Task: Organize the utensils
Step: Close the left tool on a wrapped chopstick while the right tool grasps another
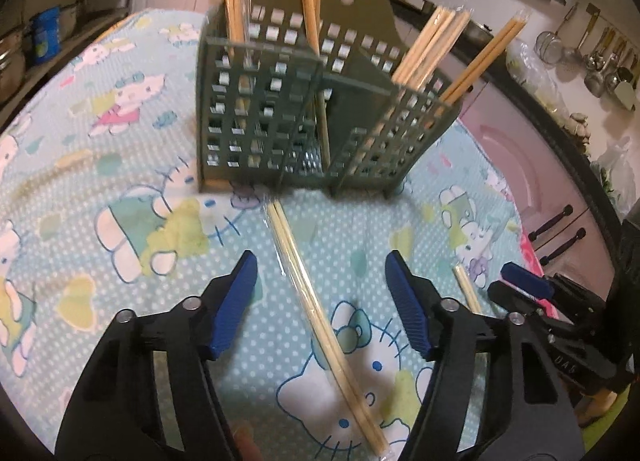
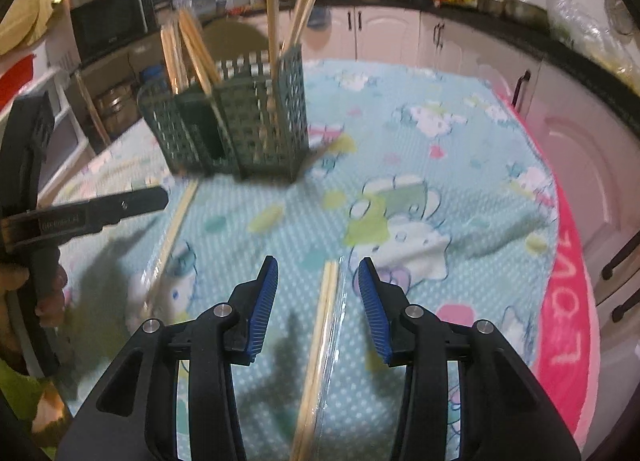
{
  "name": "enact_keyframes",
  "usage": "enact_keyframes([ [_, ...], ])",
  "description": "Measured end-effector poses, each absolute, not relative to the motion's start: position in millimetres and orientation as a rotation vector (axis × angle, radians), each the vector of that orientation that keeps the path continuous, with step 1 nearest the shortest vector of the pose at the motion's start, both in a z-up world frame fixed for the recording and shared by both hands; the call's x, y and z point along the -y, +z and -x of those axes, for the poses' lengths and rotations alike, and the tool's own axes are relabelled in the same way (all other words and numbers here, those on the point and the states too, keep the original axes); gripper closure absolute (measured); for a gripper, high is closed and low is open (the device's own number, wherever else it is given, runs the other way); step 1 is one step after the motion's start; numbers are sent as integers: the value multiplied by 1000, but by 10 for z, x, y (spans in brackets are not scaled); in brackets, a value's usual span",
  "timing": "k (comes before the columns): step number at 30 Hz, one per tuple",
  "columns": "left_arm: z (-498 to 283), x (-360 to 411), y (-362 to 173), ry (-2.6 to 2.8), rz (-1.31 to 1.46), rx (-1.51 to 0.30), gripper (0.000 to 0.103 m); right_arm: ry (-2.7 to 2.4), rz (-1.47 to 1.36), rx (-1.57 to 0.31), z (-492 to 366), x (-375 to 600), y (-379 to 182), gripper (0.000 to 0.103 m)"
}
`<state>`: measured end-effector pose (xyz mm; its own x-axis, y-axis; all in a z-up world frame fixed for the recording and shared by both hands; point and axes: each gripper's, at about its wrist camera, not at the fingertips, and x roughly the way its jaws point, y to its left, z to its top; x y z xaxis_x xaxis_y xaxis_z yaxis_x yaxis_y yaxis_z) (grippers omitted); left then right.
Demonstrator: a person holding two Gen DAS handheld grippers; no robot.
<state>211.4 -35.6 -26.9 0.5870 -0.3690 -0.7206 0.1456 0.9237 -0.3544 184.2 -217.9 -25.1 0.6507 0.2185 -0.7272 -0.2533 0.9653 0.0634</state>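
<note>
Jaws: both stand apart, gripping nothing | left gripper (image 1: 320,273) straddles our wrapped chopstick pair (image 1: 320,321) lying before the green holder (image 1: 304,109) | right gripper (image 2: 316,277) straddles a second wrapped pair (image 2: 320,337) | risk, we judge: slick wrappers slip; filled holder may tip.

A kitchen surrounds the table (image 2: 460,149), which wears a pale blue cartoon-print cloth. Pale pink cabinets (image 2: 392,37) with dark handles run under a black countertop (image 2: 472,7) crowded with bottles. Ladles and strainers (image 1: 600,57) hang on the white wall. A black microwave (image 2: 108,23) sits past the table's far left corner.
</note>
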Motion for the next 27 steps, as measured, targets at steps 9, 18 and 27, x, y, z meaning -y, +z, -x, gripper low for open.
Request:
enact_keyframes([
  [9, -2338, 385, -451, -301, 316, -958, 69, 272, 71, -902, -2026, 2118, -499, 63],
  [18, -2594, 394, -507, -255, 331, -963, 71, 290, 92, -936, -2208, 1989, -631, 63],
  [27, -2714, 505, -503, -156, 271, -957, 88, 369, 125, -927, -2139, 1822, -599, 92],
])
